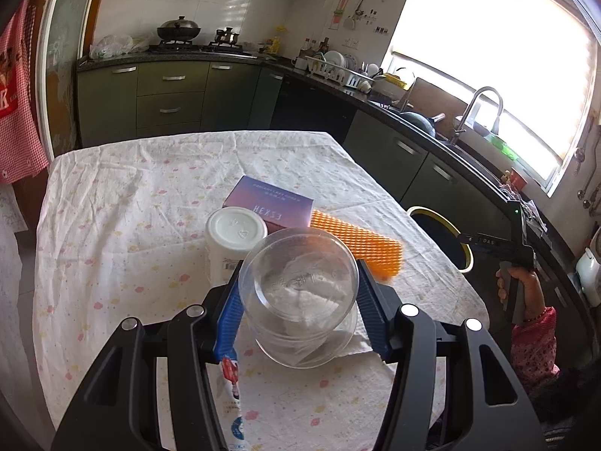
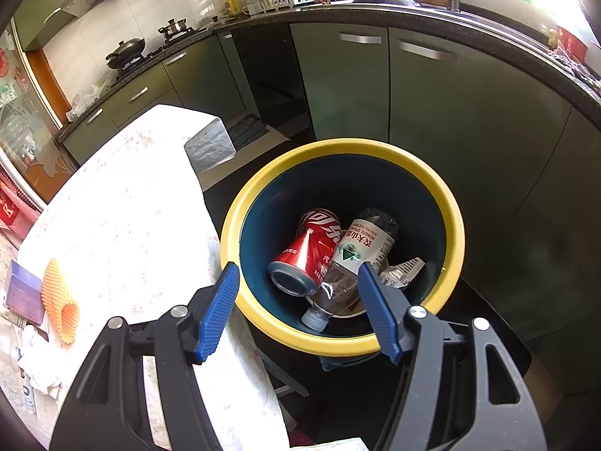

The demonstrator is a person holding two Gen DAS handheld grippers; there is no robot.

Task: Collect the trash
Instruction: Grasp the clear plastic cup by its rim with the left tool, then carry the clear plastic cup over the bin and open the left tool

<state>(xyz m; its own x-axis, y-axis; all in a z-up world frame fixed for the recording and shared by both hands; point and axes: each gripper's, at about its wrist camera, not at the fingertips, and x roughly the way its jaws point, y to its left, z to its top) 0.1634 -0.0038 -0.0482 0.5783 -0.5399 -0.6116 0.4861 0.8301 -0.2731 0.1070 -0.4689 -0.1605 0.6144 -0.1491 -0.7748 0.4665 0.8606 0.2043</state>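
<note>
The left gripper (image 1: 298,297) was clamped on a clear plastic cup (image 1: 298,293), its blue pads pressing both sides, and pointed down over the table (image 1: 112,225). Under the cup lay a crumpled tissue (image 1: 360,344); just beyond stood a white jar (image 1: 234,240), a purple box (image 1: 270,206) and an orange mesh sleeve (image 1: 357,244). The right gripper (image 2: 298,302), jaws apart and holding nothing, tilted steeply down over a yellow-rimmed bin (image 2: 450,225) beside the table, which held a red can (image 2: 308,251), a plastic bottle (image 2: 353,259) and a wrapper (image 2: 402,270). A hand (image 1: 520,289) in a pink sleeve held the right gripper's grip. Green kitchen cabinets (image 2: 345,86) ran behind.
</note>
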